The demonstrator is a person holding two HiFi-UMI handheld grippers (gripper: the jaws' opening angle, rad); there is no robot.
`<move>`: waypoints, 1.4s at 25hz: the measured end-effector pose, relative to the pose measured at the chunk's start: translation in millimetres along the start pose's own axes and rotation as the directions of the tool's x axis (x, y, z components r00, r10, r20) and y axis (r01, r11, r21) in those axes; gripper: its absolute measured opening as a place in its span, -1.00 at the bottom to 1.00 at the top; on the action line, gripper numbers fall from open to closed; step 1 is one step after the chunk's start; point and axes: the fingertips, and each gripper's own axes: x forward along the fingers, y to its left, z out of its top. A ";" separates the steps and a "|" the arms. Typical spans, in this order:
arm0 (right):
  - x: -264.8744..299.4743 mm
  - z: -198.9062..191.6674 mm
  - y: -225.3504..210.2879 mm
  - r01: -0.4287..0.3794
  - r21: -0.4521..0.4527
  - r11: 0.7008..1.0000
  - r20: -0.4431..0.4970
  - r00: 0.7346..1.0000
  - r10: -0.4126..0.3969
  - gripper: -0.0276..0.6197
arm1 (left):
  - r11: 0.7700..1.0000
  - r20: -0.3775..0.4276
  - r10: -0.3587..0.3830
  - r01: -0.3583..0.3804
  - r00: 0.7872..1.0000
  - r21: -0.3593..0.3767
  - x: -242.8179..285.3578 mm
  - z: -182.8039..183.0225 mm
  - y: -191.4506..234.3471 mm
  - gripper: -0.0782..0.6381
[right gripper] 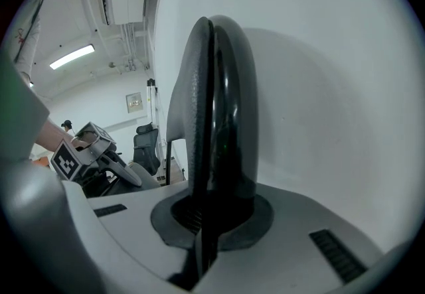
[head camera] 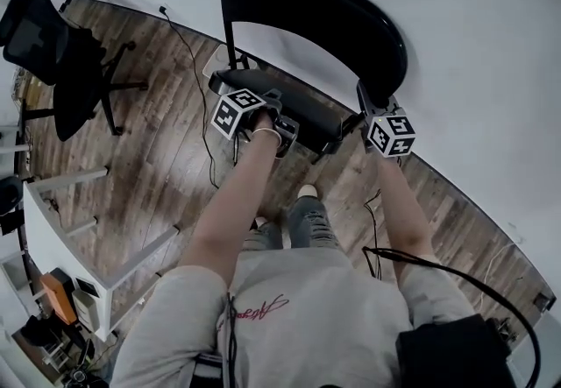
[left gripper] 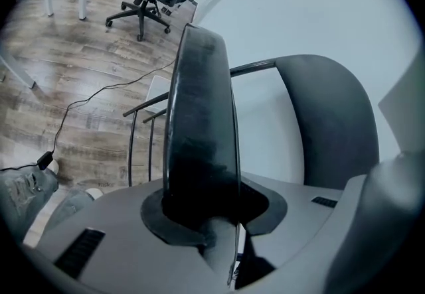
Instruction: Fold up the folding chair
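Underfoot, a wood-plank floor (head camera: 158, 158) runs up to a plain white wall (head camera: 482, 45), and the folding chair (head camera: 333, 23) stands against that wall, just in front of the person's legs (head camera: 307, 224). A black office chair (head camera: 61, 53) on casters sits well off to the left. A white table (head camera: 61, 237) stands nearer on the same side. A thin dark cable (head camera: 200, 97) trails across the planks and passes beside the folding chair's left legs. Nothing lies between the person and the chair.

The seat (head camera: 307, 110) is tipped up and seen edge-on. The left gripper (head camera: 282, 122) has its jaws clamped on the seat's front edge, which rises straight out from between them in the left gripper view (left gripper: 206, 220). The right gripper (head camera: 368, 99) is closed on the right end of the backrest (head camera: 351, 27), and a thin dark edge is pinched between its jaws (right gripper: 207, 220).

The backrest is a broad curved band, glossy black on one face and pebbled grey on the other. The seat is a smooth black pad with rounded edges, carried on slim dark metal tubing (left gripper: 136, 147).
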 end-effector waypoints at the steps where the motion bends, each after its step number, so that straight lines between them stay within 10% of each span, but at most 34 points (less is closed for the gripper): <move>1: 0.0 0.3 -0.6 0.006 -0.002 1.000 0.000 1.000 -0.006 -0.87 | 1.000 0.003 0.011 -0.011 1.000 -0.002 1.9 -0.4 -2.7 -0.39; 11: -6.6 15.9 -22.5 0.293 0.005 0.956 0.072 0.954 -0.292 -0.86 | 0.994 0.065 0.107 -0.109 0.992 0.024 17.0 1.5 -26.4 -0.39; 35: -42.7 14.4 -21.5 0.383 -0.015 0.924 0.014 0.924 -0.382 -0.58 | 0.944 0.070 0.317 -0.322 0.946 0.072 78.9 12.8 -79.7 -0.39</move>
